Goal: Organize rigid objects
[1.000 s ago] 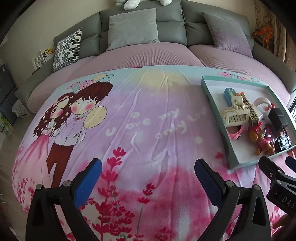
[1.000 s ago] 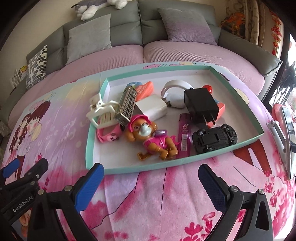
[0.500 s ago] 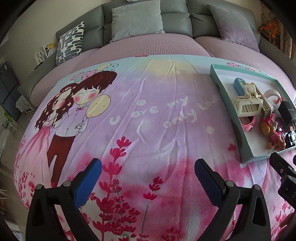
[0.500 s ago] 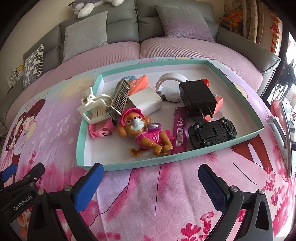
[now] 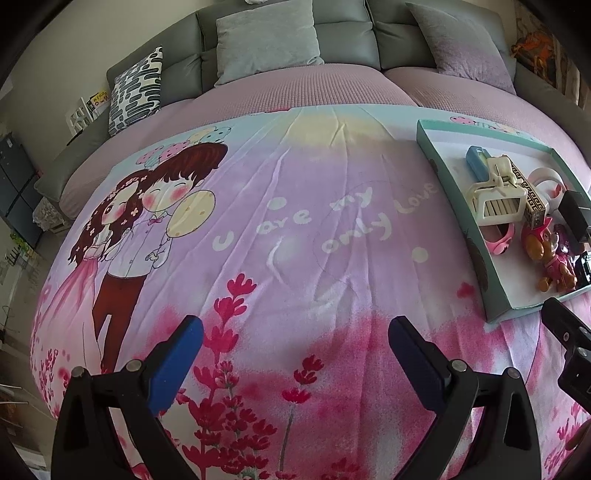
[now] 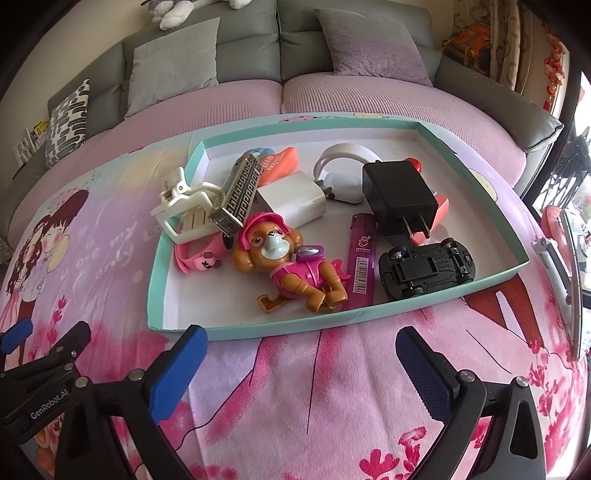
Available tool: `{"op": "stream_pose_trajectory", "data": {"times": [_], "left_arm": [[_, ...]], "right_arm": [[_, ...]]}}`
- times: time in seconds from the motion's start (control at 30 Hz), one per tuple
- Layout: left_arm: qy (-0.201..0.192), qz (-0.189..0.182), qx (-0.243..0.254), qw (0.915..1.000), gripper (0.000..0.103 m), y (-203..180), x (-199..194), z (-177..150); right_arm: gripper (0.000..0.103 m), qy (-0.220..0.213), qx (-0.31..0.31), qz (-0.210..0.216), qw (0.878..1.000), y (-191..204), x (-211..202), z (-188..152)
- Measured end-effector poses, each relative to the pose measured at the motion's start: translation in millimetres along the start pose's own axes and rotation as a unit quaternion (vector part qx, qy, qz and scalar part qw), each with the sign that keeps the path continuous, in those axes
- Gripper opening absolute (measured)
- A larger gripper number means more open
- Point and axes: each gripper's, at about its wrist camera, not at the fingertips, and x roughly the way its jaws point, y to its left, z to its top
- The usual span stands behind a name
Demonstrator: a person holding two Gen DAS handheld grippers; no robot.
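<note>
While both grippers' fingers gape empty, a cartoon-printed sheet fronts a grey sofa

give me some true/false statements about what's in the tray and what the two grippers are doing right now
1. The toy dog lies inside the teal tray. True.
2. The right gripper is shut on the toy car. False: it is open and empty, in front of the tray's near wall, and the black toy car lies on its roof in the tray.
3. The purple lighter lies between the toy dog and the toy car. True.
4. The left gripper holds the black charger. False: it is open over the bare printed cloth, and the black charger is in the tray.
5. The tray is empty. False: it holds many items.
</note>
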Motion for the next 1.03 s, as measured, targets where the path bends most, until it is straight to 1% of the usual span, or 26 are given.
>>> {"op": "stream_pose_trajectory", "data": {"times": [0.23, 0.4, 0.73, 1.03], "left_arm": [[0.001, 0.006, 0.002, 1.0000, 0.100, 0.2, 1.9, 0.9], [0.005, 0.000, -0.002, 1.0000, 0.100, 0.8, 3.5, 1.0], [0.006, 0.004, 0.006, 1.0000, 0.100, -2.4, 4.7, 0.1], [0.014, -0.002, -0.003, 0.9999, 0.100, 2.1, 7.6, -0.6]], "right_arm": [[0.103, 0.000, -0.006, 0.001, 1.000, 2.9, 0.6, 0.4], [0.103, 0.000, -0.006, 0.001, 1.000, 3.0, 0.7, 0.4], [0.103, 0.001, -0.006, 0.000, 1.000, 3.2, 0.8, 0.5], [0.103, 0.001, -0.005, 0.000, 1.000, 3.7, 1.1, 0.3]]}}
